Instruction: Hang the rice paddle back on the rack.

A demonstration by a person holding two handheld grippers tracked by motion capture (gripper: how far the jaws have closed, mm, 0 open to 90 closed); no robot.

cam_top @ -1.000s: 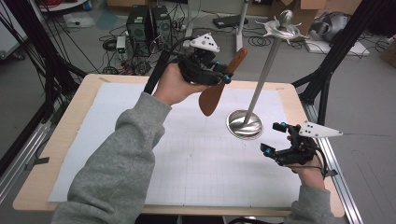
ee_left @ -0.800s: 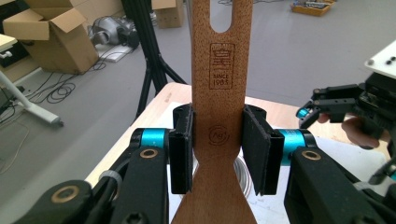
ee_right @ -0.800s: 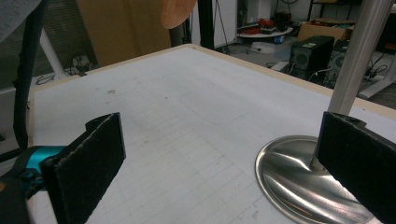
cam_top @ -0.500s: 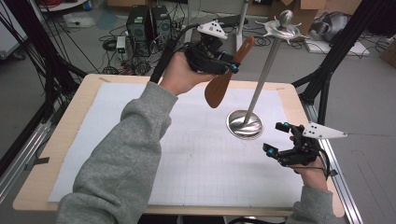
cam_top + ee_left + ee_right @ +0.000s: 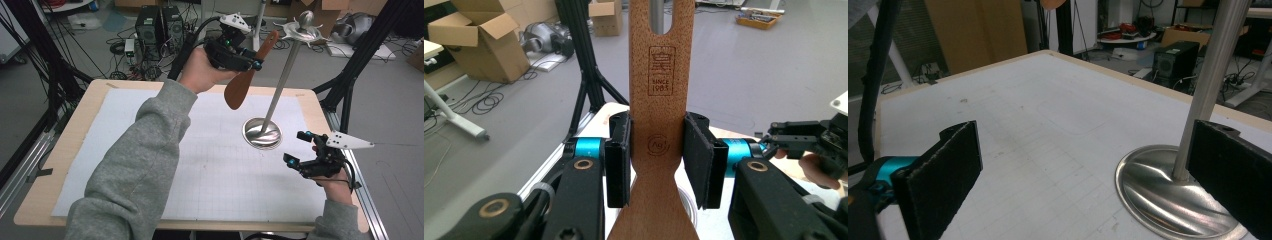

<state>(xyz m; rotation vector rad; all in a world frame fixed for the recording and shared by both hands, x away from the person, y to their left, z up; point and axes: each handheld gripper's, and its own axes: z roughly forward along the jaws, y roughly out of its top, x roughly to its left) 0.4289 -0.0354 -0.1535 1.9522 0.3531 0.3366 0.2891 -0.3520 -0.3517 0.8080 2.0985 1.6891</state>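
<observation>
Nearest, low at the surface's right edge: right gripper, jaws released and spread, nothing between them; just beyond, steel stand with round base on white gridded paper over pale wood; raised above the far edge, left gripper, jaws clenched on wooden spatula at its neck, blade hanging down, slotted handle close to the stand's pole; farther off, grey floor, computer tower, cables, black frame legs, cardboard boxes.
</observation>
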